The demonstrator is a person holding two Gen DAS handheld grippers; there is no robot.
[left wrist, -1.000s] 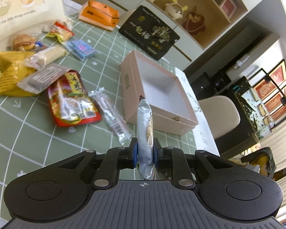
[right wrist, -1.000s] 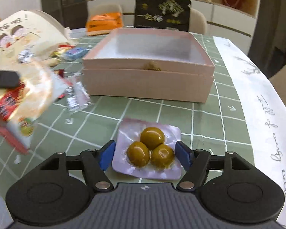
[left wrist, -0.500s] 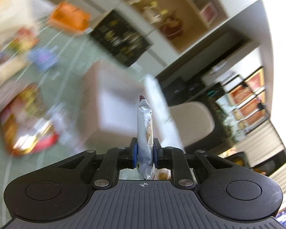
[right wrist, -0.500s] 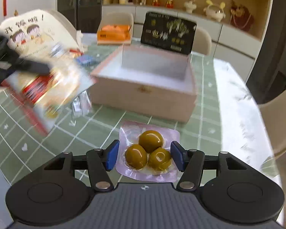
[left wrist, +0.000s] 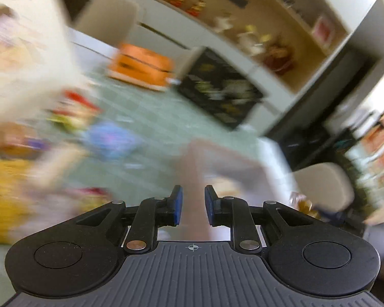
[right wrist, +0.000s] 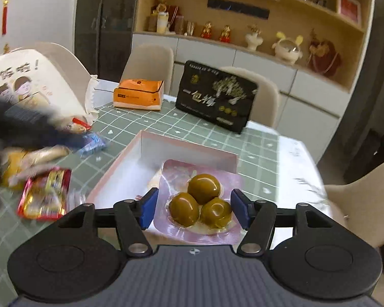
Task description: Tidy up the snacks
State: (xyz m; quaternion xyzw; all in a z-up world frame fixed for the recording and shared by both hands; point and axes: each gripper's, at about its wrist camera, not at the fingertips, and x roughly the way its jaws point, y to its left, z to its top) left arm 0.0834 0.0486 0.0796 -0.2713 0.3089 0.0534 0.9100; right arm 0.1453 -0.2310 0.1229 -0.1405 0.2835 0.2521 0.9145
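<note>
The left wrist view is badly blurred. My left gripper (left wrist: 193, 208) has its jaws opening, a narrow gap between the blue pads and nothing in it. The pink box (left wrist: 217, 163) is a smear just beyond its tips. My right gripper (right wrist: 194, 209) holds a pink packet of three green fruits (right wrist: 204, 199) flat over the open pink box (right wrist: 140, 151). Its jaws are opening, but both pads still touch the packet's side edges. A pale snack (right wrist: 155, 177) peeks out inside the box behind the packet.
Loose snacks lie left of the box on the green checked cloth: a red packet (right wrist: 46, 194), a blue one (right wrist: 93, 140), a yellow bag (right wrist: 12, 168). A dark blur (right wrist: 33, 125) sweeps over them. A white bag (right wrist: 38, 84), orange box (right wrist: 138, 97), black package (right wrist: 215, 94) and chair (right wrist: 366, 199) surround.
The silver packet has gone from my left gripper, whose pads have parted as it swung towards the snack pile. My right gripper closed on the fruit packet and lifted it over the box.
</note>
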